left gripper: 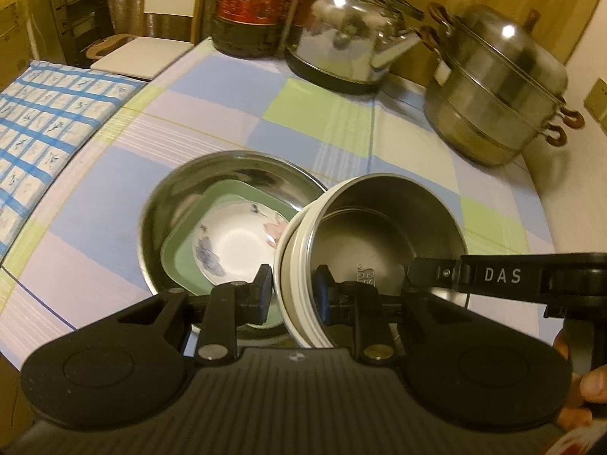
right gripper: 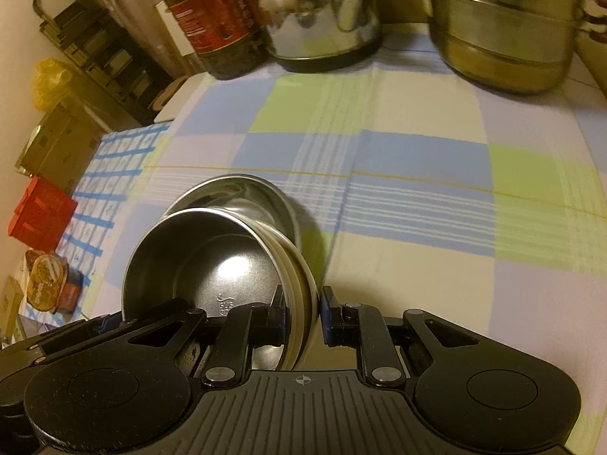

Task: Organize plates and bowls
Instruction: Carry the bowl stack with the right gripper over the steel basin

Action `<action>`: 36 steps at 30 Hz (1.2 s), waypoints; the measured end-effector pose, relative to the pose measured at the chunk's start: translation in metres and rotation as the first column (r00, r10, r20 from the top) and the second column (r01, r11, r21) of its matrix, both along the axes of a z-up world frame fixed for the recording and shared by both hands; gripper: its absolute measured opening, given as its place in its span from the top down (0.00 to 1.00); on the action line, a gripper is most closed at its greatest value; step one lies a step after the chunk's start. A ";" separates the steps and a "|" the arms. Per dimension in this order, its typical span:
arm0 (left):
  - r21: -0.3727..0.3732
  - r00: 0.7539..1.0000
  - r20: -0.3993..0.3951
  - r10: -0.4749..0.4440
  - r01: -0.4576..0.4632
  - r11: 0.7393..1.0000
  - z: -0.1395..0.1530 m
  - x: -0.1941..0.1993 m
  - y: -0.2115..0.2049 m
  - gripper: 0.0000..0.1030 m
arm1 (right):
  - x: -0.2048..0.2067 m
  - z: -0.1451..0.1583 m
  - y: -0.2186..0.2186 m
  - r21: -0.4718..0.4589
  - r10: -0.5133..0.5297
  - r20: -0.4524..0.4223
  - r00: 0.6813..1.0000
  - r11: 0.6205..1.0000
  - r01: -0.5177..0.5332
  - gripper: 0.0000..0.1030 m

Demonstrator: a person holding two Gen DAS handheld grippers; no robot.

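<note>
A steel bowl point(left gripper: 364, 242) with a ridged white outer wall hangs tilted, its opening toward the camera. My left gripper point(left gripper: 292, 284) is shut on its left wall, one pad inside and one outside. My right gripper point(left gripper: 417, 271) comes in from the right and reaches the bowl's opposite rim. In the right wrist view the right gripper point(right gripper: 303, 311) pinches the right wall of the bowl point(right gripper: 205, 261), and the left gripper point(right gripper: 114, 320) shows at its lower left. Just behind sits a large steel basin point(left gripper: 167, 204) holding a green square plate point(left gripper: 182, 258) and a white floral bowl point(left gripper: 235, 246).
On the checked tablecloth point(left gripper: 212, 106) at the back stand a steel kettle point(left gripper: 341, 38), a stacked steamer pot point(left gripper: 500, 87) and a dark oil bottle point(left gripper: 250, 7). A blue patterned cloth point(left gripper: 45, 121) lies left. A person's hand point(left gripper: 592, 386) holds the right tool.
</note>
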State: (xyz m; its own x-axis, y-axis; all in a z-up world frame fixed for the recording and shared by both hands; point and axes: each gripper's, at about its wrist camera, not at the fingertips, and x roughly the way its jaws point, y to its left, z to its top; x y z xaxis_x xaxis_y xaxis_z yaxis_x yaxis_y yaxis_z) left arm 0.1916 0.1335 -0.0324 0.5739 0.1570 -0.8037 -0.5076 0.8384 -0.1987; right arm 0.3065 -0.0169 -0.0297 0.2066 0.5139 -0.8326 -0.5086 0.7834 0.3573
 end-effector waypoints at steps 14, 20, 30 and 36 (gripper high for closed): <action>-0.027 0.996 -0.005 0.089 -0.089 0.996 -0.003 0.016 0.065 0.79 | 0.032 -0.010 0.068 -0.001 0.076 -0.043 0.996 0.997 -0.076 0.83; -0.044 0.994 -0.014 0.111 -0.112 0.993 -0.010 0.023 0.079 0.79 | 0.042 -0.020 0.083 -0.010 0.080 -0.073 0.994 0.997 -0.081 0.83; -0.064 0.990 -0.032 0.135 -0.136 0.989 -0.022 0.023 0.091 0.80 | 0.043 -0.036 0.092 -0.021 0.083 -0.121 0.989 0.996 -0.086 0.83; -0.077 0.990 -0.050 0.134 -0.138 0.987 -0.030 0.023 0.093 0.80 | 0.042 -0.041 0.096 -0.035 0.080 -0.123 0.989 0.996 -0.085 0.83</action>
State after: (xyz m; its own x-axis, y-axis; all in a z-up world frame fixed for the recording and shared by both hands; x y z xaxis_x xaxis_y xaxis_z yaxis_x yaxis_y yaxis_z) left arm 0.2150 0.2268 -0.0627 0.5150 0.1648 -0.8412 -0.6256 0.7432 -0.2374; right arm 0.3486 0.0791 -0.0706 0.0612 0.4910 -0.8690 -0.5266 0.7555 0.3898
